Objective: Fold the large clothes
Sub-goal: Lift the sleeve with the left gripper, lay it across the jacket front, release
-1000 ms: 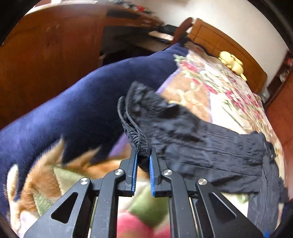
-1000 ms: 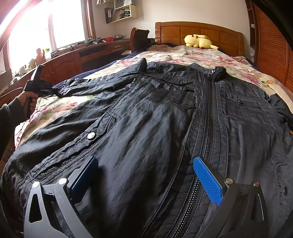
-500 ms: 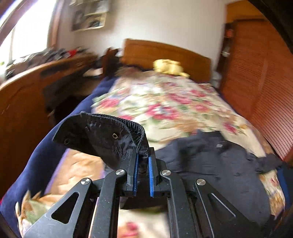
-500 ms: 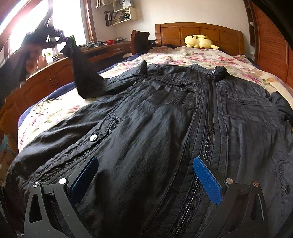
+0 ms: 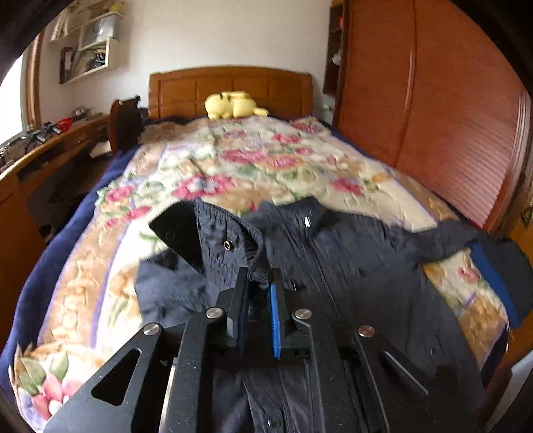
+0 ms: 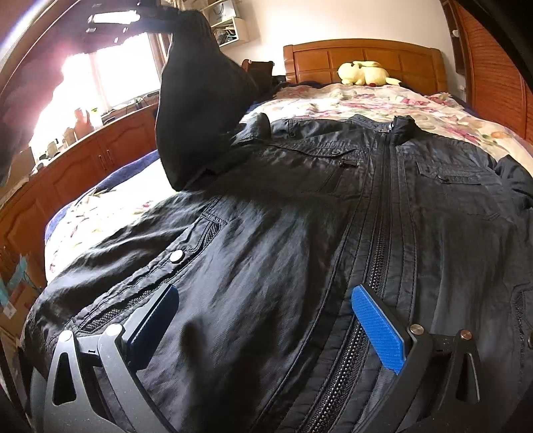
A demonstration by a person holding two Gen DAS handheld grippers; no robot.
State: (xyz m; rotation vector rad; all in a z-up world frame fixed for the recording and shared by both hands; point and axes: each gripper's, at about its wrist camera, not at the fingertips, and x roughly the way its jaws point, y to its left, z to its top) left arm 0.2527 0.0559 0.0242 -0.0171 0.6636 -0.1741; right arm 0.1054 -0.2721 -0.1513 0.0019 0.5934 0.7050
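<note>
A large black zip jacket point(image 6: 299, 216) lies front up on the floral bed point(image 6: 366, 100), collar toward the headboard. My left gripper point(image 5: 259, 283) is shut on the jacket's left sleeve cuff point(image 5: 230, 239) and holds it high above the jacket body point(image 5: 349, 266). In the right wrist view the raised sleeve point(image 6: 196, 110) hangs from the left gripper point(image 6: 110, 20) at the top left. My right gripper point(image 6: 263, 319) is open and empty, its jaws spread wide over the jacket's hem beside the zip point(image 6: 376, 233).
A yellow plush toy point(image 5: 230, 105) lies by the wooden headboard point(image 5: 230, 86). A wooden desk with clutter point(image 5: 43, 146) runs along the left of the bed. A tall wooden wardrobe point(image 5: 433, 116) stands on the right. The bed's blue blanket edge point(image 5: 43, 266) drops off left.
My left gripper has lifted the sleeve cuff off the bed and swung it up and over toward the jacket body. The right gripper has stayed open over the hem.
</note>
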